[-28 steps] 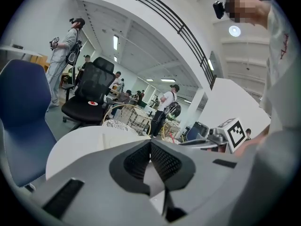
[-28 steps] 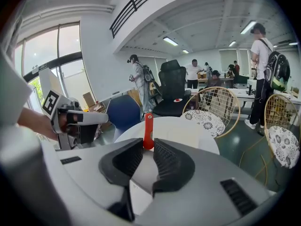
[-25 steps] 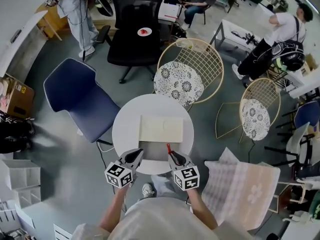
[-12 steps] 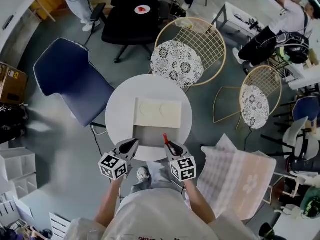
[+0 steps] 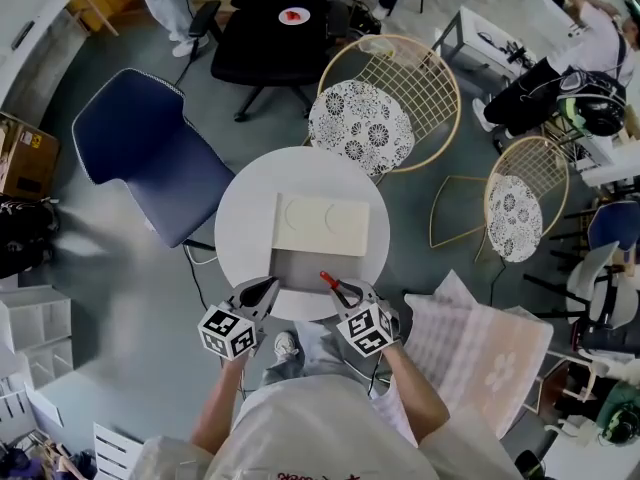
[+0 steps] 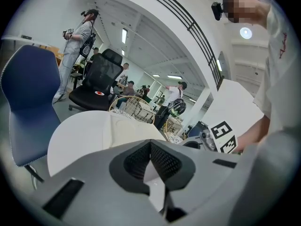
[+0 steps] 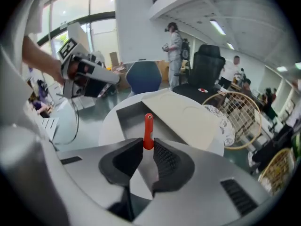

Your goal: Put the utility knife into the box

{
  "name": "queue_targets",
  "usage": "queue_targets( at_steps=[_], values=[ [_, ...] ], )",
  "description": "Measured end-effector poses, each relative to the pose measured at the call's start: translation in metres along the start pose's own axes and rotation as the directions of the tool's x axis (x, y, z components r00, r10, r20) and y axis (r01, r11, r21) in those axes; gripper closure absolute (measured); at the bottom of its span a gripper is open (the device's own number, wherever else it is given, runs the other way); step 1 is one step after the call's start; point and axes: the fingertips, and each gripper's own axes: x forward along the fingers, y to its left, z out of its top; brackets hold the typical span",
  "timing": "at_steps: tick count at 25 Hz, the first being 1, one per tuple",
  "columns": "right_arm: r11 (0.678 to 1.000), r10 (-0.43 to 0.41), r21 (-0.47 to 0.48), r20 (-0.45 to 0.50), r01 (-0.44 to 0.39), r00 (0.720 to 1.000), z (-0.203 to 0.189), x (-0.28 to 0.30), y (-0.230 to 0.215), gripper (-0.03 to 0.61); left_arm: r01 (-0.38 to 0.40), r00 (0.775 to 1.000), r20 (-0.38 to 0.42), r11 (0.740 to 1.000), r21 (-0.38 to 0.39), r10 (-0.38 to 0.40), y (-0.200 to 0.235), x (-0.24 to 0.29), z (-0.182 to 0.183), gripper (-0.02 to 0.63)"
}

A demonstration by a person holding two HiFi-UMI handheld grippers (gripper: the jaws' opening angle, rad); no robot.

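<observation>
Head view: right claw (image 5: pixel 339 288) clamps utility knife (image 5: pixel 326 278) over box (image 5: pixel 296 270) near edge.

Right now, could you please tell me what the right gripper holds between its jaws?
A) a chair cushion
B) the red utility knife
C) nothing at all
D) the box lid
B: in the right gripper view, the right gripper is closed on the red utility knife, which sticks out toward the open box.
</observation>
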Motion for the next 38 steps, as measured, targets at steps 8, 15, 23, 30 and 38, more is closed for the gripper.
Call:
queue_targets(
  at_steps=[8,15,23,30,38],
  values=[
    [0.839,0.009,-0.536,-0.158,-0.093,0.987,-0.011,0.019,0.013,0.499,0.007,1.0,-0.004,1.0,-0.01,-0.007,-0.004,0.001,-0.005,0.603],
    [0.841,0.041,-0.521,-0.204,-0.144,0.978,-0.011,0.035,0.007,0.499,-0.004,1.0,0.003,1.0,-0.023,0.004,-0.003,0.001,-0.007,0.603],
    [0.828,0.043,-0.519,-0.323,-0.214,0.946,-0.02,0.063,0.005,0.499,-0.021,1.0,0.022,0.998,-0.053,0.022,-0.002,-0.001,-0.01,0.603],
    [0.83,0.013,-0.501,-0.424,-0.247,0.905,-0.025,0.086,0.002,0.499,-0.03,0.999,0.026,0.997,-0.068,0.032,-0.005,-0.002,-0.016,0.603],
    [0.835,-0.005,-0.481,-0.494,-0.268,0.87,-0.035,0.103,0.004,0.499,-0.054,0.998,0.031,0.996,-0.077,0.057,-0.003,-0.008,-0.016,0.603]
  ],
)
